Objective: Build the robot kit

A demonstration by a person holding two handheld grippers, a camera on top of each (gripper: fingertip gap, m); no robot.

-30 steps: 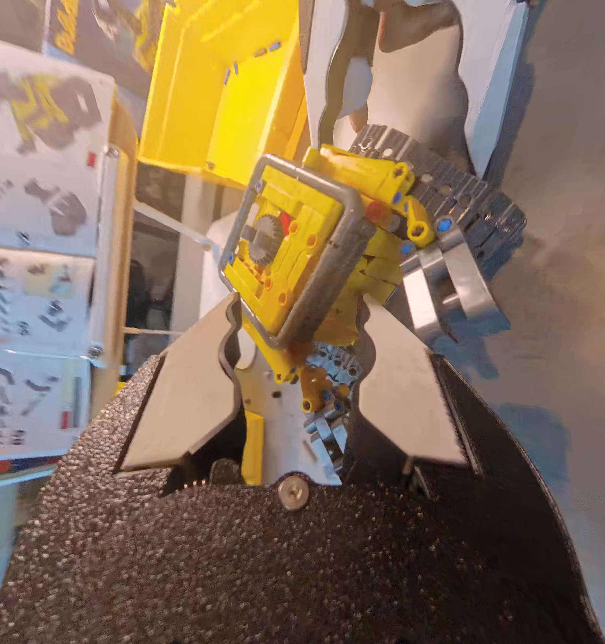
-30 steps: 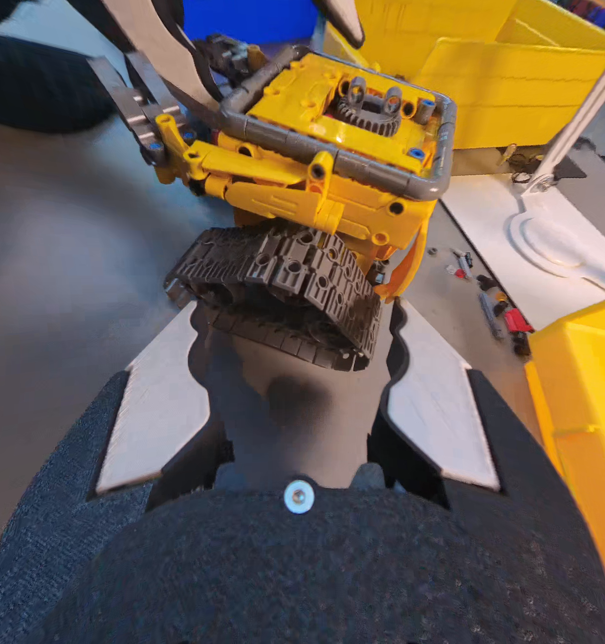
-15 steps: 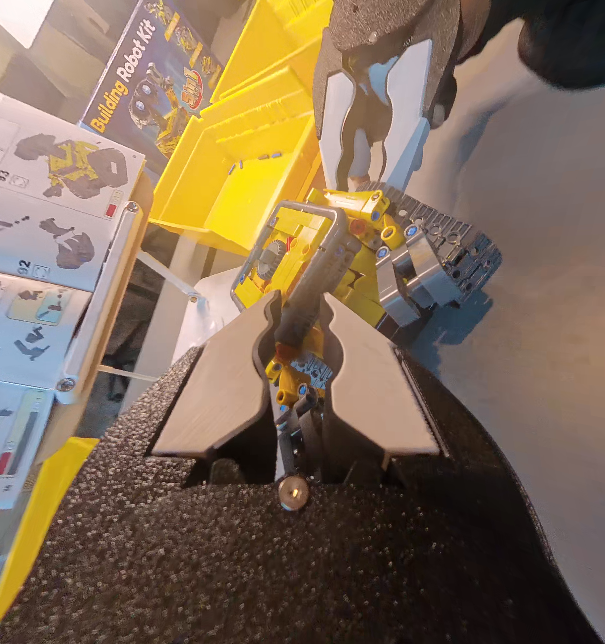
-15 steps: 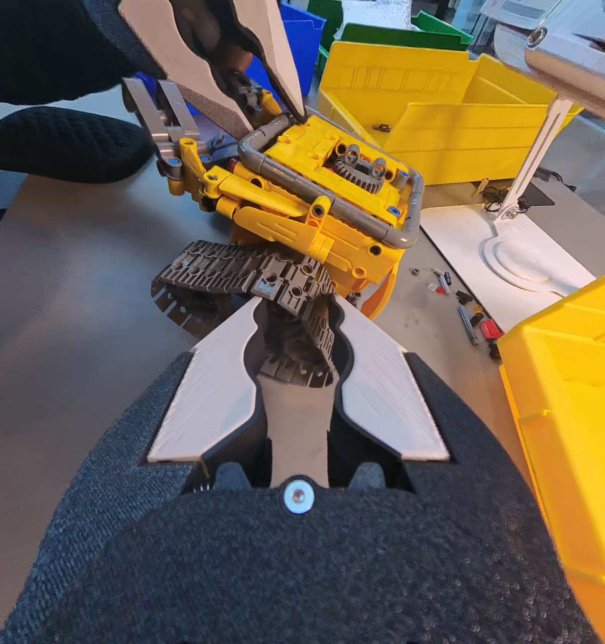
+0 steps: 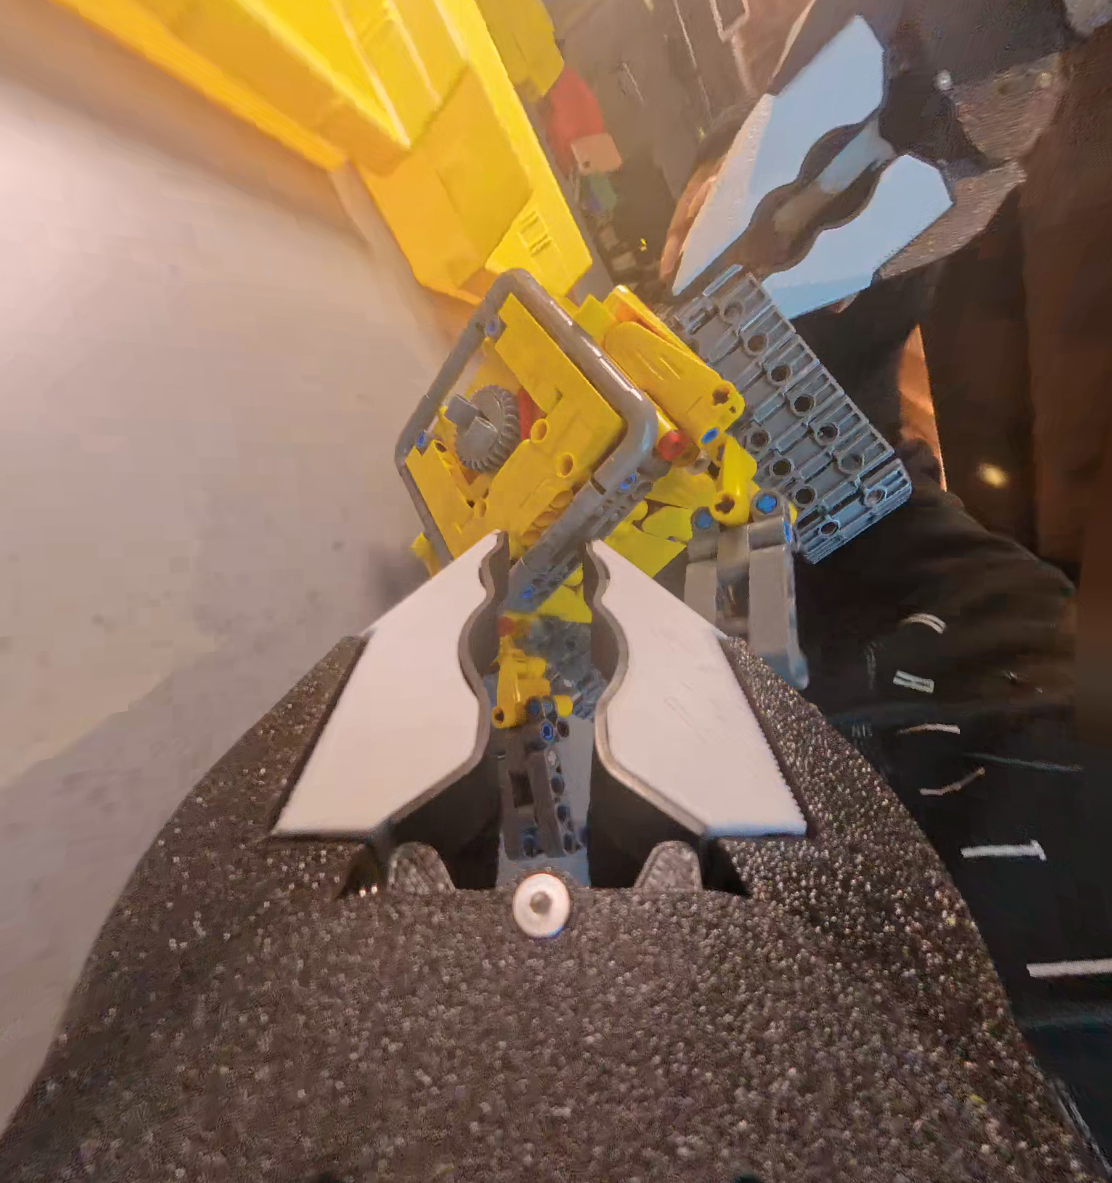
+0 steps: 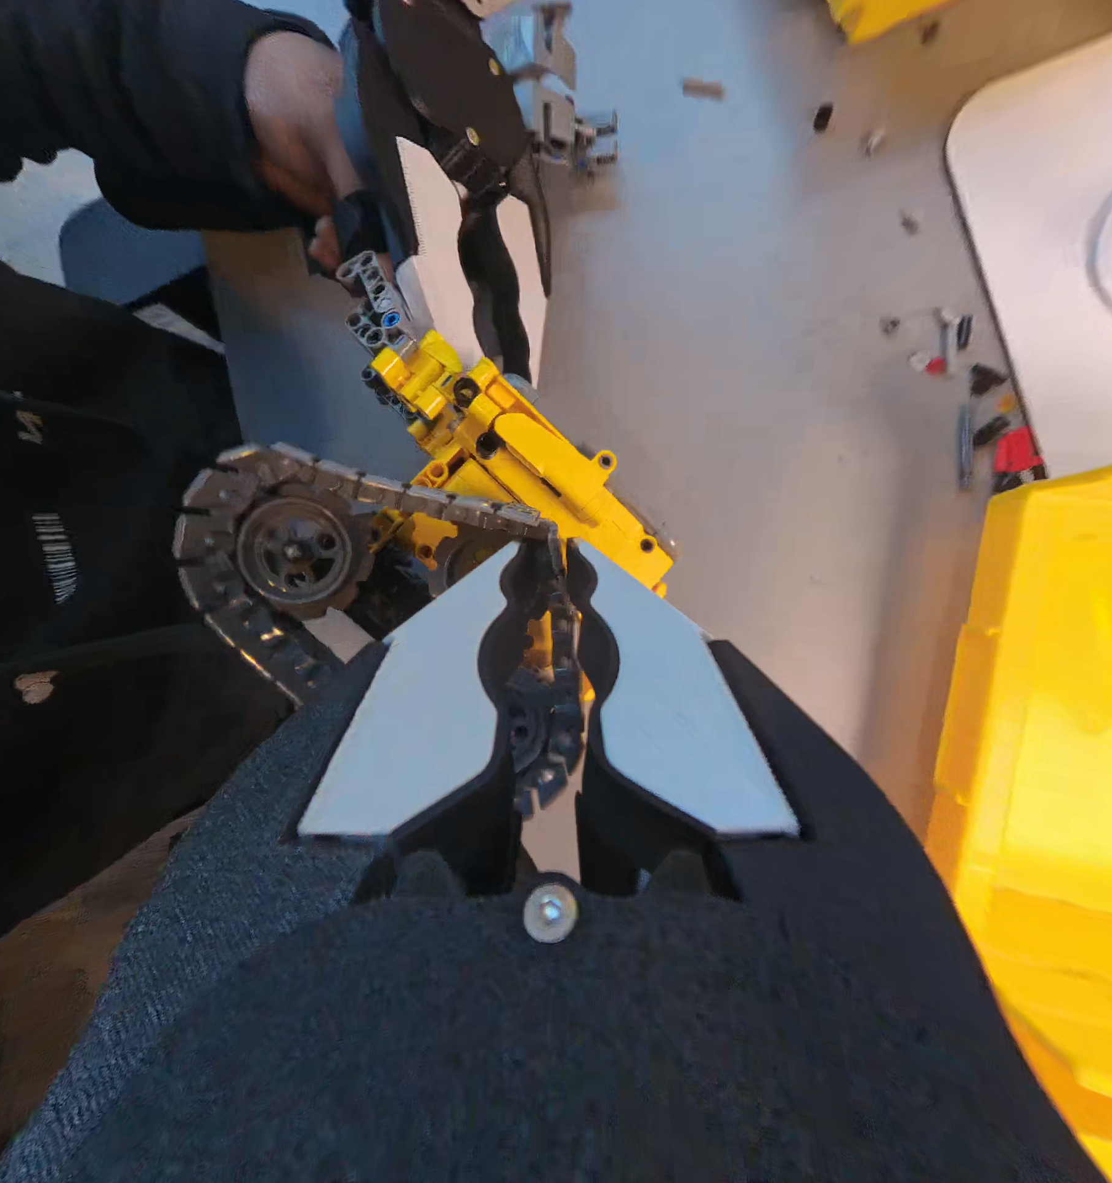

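Yellow tracked model [image 5: 543,448], jaw-hidden grip points

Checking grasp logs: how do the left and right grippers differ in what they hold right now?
The left gripper is shut on the grey frame bar around the yellow model's top; the right gripper is shut on its dark tread.
The left's fingers look grey, with a speckled black body behind them; the right's look whiter, with a dark woven-looking body.
Shared: both are shut on the same model, which is tilted between them.
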